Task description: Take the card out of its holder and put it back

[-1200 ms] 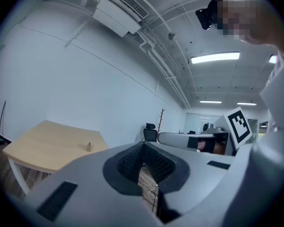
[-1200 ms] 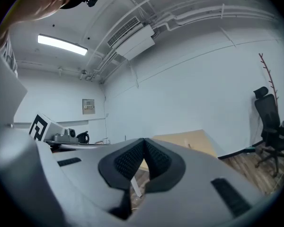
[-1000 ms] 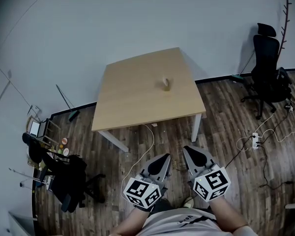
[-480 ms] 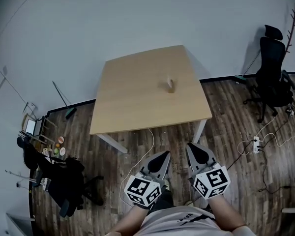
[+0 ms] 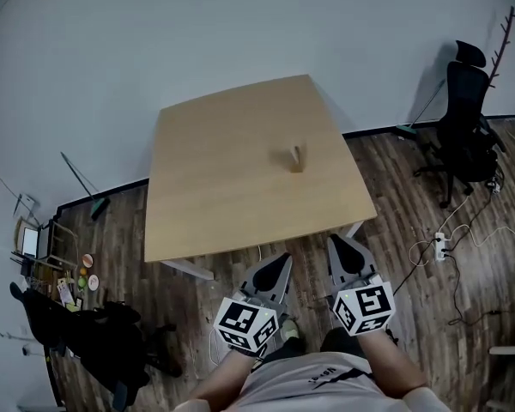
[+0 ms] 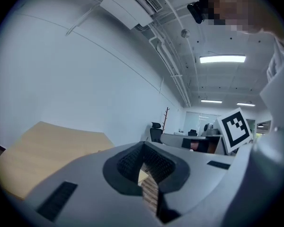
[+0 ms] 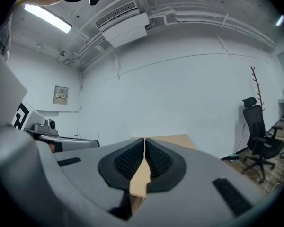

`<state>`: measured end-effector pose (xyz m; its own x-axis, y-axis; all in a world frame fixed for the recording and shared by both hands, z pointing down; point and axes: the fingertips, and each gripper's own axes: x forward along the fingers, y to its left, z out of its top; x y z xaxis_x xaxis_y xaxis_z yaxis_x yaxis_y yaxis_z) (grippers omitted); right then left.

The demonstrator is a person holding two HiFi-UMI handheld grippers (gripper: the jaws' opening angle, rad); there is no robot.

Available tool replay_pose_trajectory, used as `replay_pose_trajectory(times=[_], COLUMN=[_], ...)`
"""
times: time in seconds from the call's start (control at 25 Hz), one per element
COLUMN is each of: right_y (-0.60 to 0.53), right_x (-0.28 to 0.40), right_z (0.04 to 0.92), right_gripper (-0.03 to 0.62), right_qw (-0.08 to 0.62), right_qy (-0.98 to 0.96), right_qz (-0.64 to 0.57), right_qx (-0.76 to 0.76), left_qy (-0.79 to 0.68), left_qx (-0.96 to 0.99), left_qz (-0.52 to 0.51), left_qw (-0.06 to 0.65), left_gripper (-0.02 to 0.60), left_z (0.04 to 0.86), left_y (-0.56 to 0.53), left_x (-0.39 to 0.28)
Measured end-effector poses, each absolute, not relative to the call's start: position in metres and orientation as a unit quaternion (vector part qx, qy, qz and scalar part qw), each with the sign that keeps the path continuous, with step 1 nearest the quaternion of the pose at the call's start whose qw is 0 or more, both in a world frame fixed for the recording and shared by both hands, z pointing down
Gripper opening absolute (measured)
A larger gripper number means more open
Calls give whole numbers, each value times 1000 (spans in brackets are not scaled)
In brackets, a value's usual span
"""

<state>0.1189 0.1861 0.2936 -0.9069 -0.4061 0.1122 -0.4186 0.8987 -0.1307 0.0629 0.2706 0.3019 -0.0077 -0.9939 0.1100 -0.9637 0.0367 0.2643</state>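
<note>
A small wooden holder with a card standing upright in it sits right of centre on the light wooden table. My left gripper and right gripper are held low over the floor, short of the table's near edge and well apart from the holder. Both are shut with nothing between the jaws. In the left gripper view the left gripper points past the table. In the right gripper view the right gripper points at the table. The holder does not show in either gripper view.
A black office chair and a coat stand are at the right by the wall. A power strip with cables lies on the wood floor to the right. Another black chair and clutter are at the lower left.
The view has moved closer to the table, whose near edge now lies just ahead of both grippers. The grippers keep their shut pose; the card holder has not moved on the table.
</note>
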Motion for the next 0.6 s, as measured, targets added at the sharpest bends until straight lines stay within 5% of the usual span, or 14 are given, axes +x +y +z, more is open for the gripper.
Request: replay_pose_trajectory(times=[0.6], right_y=[108], right_x=[37], right_z=[339], right_gripper=[14], right_qw=[75], right_qy=[-972], right_qz=[99], right_qx=[201], left_qy=[-710], left_qx=[684], left_qz=[-56], left_qw=[157], left_gripper=[12], left_z=[331], left_y=[187], left_x=[-9])
